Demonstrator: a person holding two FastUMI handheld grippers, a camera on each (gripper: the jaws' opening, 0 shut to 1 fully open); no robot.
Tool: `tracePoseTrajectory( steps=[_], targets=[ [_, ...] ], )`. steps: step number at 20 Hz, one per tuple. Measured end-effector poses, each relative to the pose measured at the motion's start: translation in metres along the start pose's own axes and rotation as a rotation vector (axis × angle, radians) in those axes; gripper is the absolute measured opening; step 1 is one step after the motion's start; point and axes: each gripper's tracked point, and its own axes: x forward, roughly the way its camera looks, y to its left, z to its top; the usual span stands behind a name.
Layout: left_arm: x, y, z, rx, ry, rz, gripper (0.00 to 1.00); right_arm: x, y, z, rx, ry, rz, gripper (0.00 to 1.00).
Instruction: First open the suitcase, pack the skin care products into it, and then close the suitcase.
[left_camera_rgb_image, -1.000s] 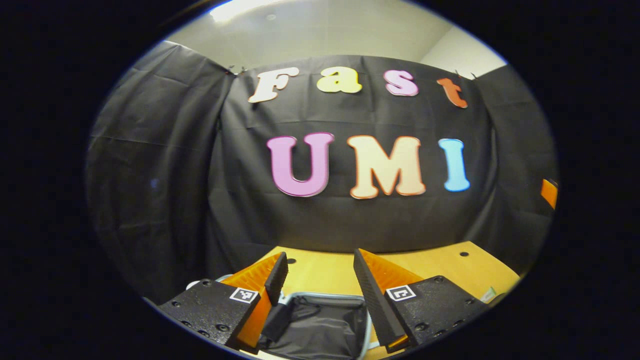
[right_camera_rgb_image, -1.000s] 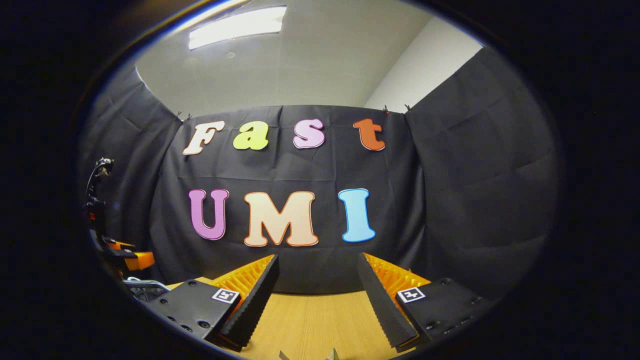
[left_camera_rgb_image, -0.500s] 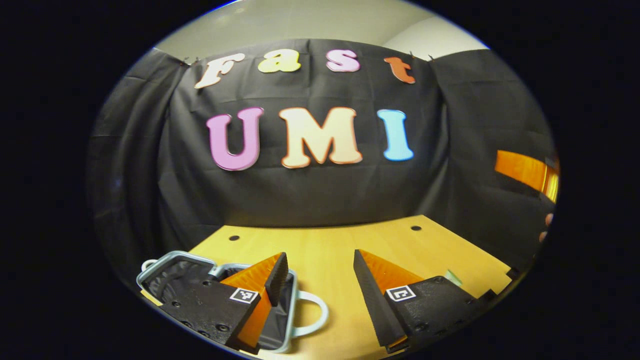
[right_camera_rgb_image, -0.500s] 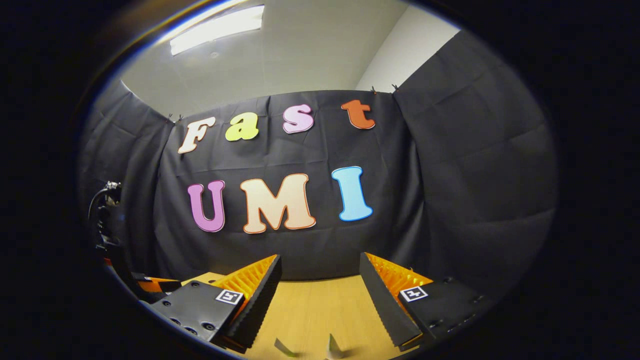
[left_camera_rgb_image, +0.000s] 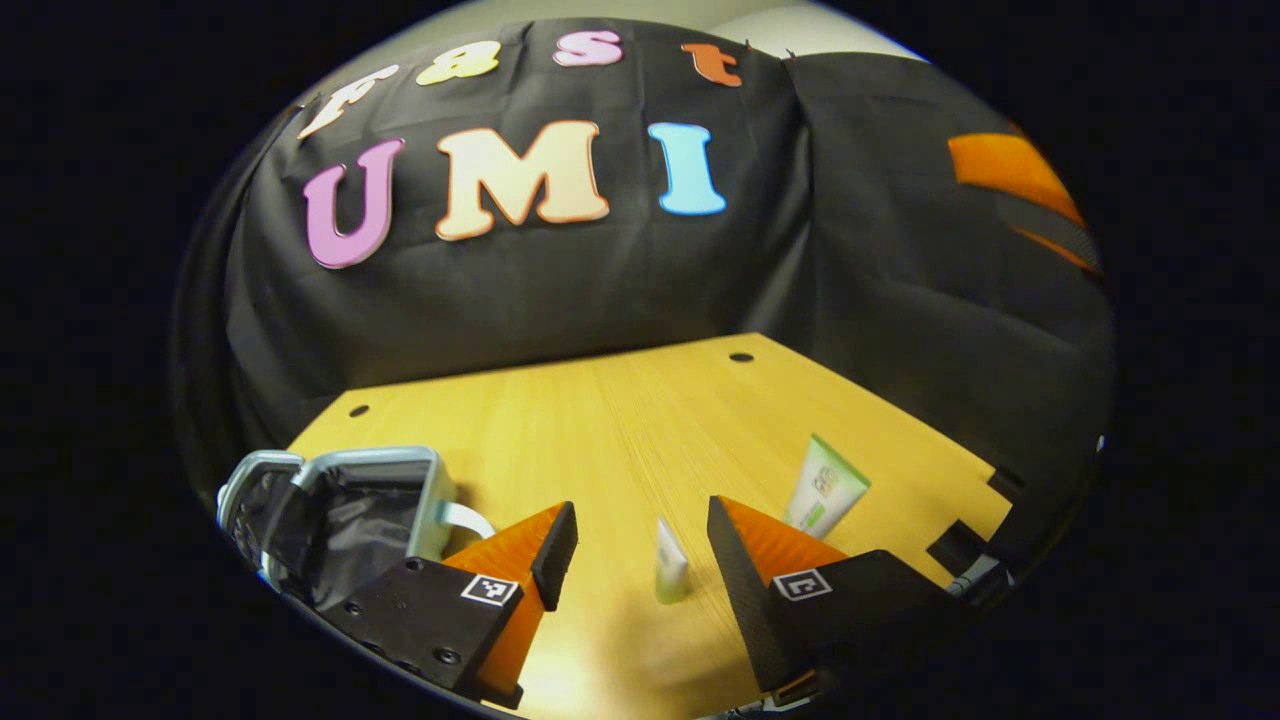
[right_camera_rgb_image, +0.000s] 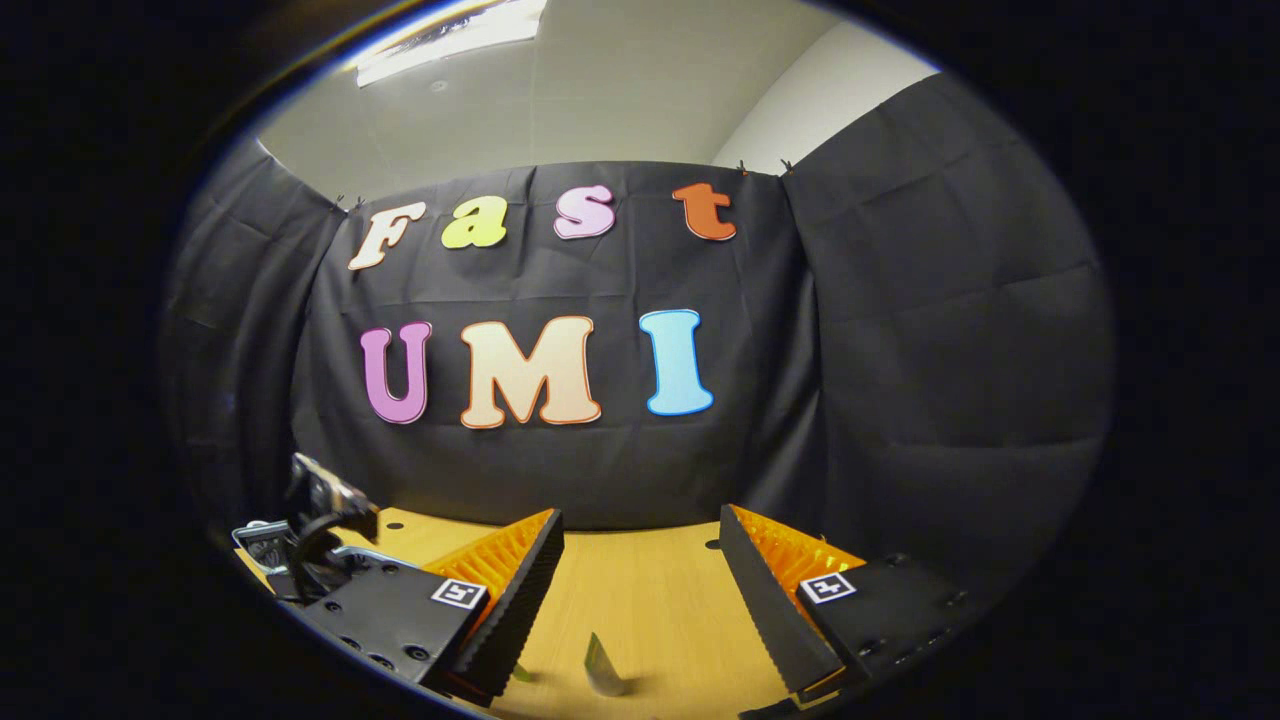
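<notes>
- Wood table (left_camera_rgb_image: 620, 420): left gripper (left_camera_rgb_image: 640, 540) had swung off the suitcase (left_camera_rgb_image: 340, 505), jaws released, small tube (left_camera_rgb_image: 670, 565) standing between them.
- Bigger tube (left_camera_rgb_image: 828, 487) just beyond; suitcase open at left.
- Right gripper (right_camera_rgb_image: 640, 560) released too, hovering.
- Packing looked next.

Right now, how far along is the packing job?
Done: the suitcase lies open, its dark lining showing. In hand: nothing; the left gripper is open, with a small tube standing between its fingers, untouched. Left: that tube and the larger tube both stand on the table, unpacked; then close the case.
</notes>
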Motion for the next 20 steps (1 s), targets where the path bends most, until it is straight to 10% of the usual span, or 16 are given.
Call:
tracePoseTrajectory(
  steps=[8,11,20],
  targets=[
    [0.037,-0.002,-0.057,-0.013,0.131,0.011,0.53,-0.018,-0.021,-0.037,-0.011,0.059,-0.021,0.97],
    [0.046,-0.003,-0.056,-0.049,0.128,-0.007,0.18,-0.021,-0.018,-0.064,-0.026,0.116,0.0,0.98],
    [0.015,0.009,-0.011,-0.043,0.106,-0.016,0.1,-0.005,0.021,-0.15,-0.02,0.26,0.125,0.98]
  ],
)
